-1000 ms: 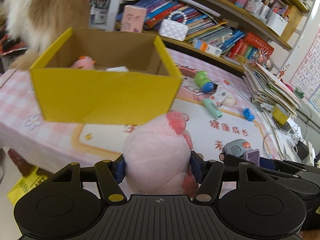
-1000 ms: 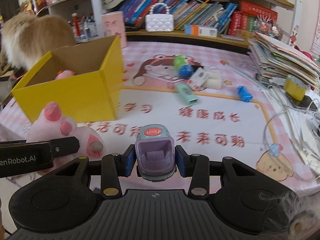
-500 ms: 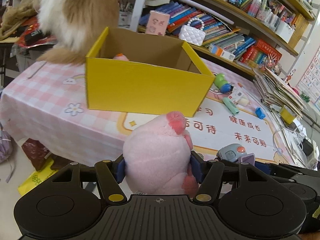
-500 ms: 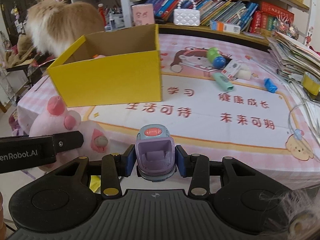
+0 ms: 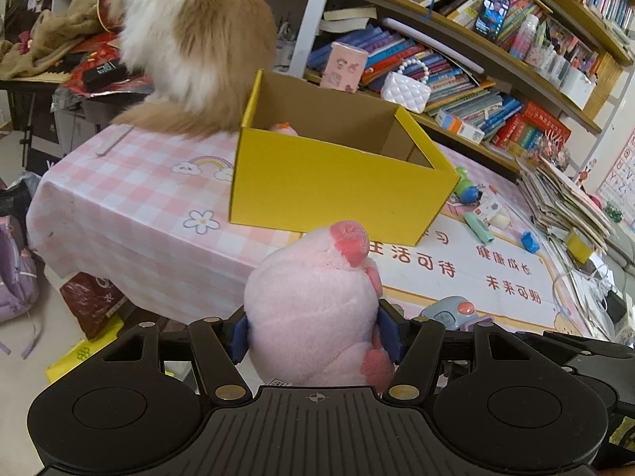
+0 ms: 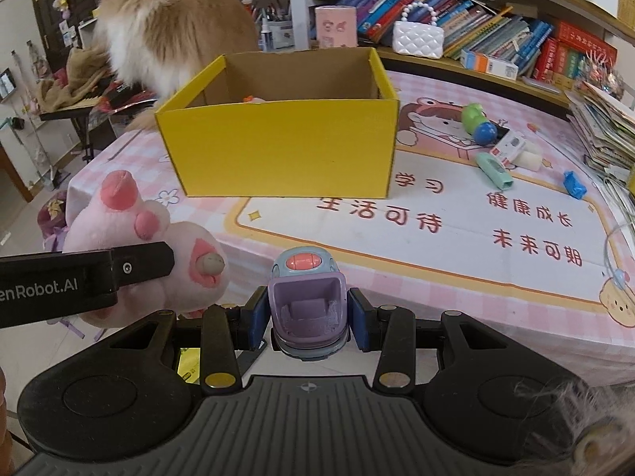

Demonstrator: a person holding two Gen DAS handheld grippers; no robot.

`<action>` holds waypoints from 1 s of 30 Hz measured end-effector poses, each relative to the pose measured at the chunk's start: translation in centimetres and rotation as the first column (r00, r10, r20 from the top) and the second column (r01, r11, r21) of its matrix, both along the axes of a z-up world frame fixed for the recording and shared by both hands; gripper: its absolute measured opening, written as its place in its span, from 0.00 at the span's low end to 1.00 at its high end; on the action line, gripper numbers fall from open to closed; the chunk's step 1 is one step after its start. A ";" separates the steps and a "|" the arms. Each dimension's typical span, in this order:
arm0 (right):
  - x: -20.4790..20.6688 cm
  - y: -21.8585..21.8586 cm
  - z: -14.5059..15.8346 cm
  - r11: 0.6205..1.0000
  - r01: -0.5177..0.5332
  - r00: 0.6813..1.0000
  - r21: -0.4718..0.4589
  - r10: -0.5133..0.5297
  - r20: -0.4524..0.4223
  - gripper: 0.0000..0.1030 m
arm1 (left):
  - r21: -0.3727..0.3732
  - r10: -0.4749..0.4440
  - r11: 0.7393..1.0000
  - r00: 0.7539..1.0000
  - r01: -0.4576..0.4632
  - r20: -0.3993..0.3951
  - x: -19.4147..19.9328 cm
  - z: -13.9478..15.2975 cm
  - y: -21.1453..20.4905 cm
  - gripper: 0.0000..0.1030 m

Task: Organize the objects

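My left gripper (image 5: 313, 333) is shut on a pink plush toy (image 5: 309, 309) and holds it off the table's near edge, short of the open yellow box (image 5: 333, 194). The plush also shows in the right wrist view (image 6: 131, 254). My right gripper (image 6: 307, 313) is shut on a purple and blue toy car (image 6: 307, 305), in front of the box (image 6: 285, 146). The car also shows in the left wrist view (image 5: 452, 311). A small pink toy (image 5: 283, 129) lies inside the box.
A fluffy tan cat (image 5: 190, 39) stands at the table's far left, behind the box. Small toys (image 6: 492, 158) lie on the pink mat (image 6: 456, 230) to the right. A stack of papers (image 5: 563, 198) and bookshelves (image 5: 456, 71) line the back. Bags (image 5: 16, 277) sit on the floor at left.
Both grippers have pulled back from the table with their toys still held. The yellow box now looks smaller and farther, and the floor shows at left.
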State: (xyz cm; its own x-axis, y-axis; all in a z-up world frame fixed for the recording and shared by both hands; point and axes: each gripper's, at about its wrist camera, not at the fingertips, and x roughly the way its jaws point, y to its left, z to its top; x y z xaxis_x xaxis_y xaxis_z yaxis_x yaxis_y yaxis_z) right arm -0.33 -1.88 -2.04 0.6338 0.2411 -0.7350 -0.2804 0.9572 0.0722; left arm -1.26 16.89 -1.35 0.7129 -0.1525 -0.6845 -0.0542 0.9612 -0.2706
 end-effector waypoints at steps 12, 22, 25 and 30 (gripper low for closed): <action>0.4 1.8 1.1 1.000 -0.020 0.999 -0.005 0.020 0.045 0.38 | 0.014 0.005 1.000 0.997 -0.006 0.083 -0.3 1.7 1.6 0.60; 2.3 2.2 1.9 1.000 -0.026 0.997 -0.008 0.027 0.079 0.38 | 0.003 0.006 1.000 0.992 -0.006 0.123 1.0 2.9 1.9 0.60; 3.0 2.4 2.4 0.999 -0.035 0.994 -0.007 0.035 0.104 0.38 | 0.003 0.010 1.000 0.990 -0.010 0.137 1.7 3.4 1.9 0.60; 5.6 2.1 4.2 1.000 -0.017 0.986 0.024 0.012 0.168 0.38 | 0.018 0.008 1.000 0.983 -0.011 0.182 3.7 4.9 1.7 0.60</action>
State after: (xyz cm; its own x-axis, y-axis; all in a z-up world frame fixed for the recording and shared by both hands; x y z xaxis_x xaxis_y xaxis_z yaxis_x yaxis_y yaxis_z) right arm 5.25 0.26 2.19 0.7439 0.2685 -0.6119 -0.3045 0.9513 0.0473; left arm 2.46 18.61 3.55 0.8273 -0.1333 -0.5458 -0.0148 0.9660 -0.2583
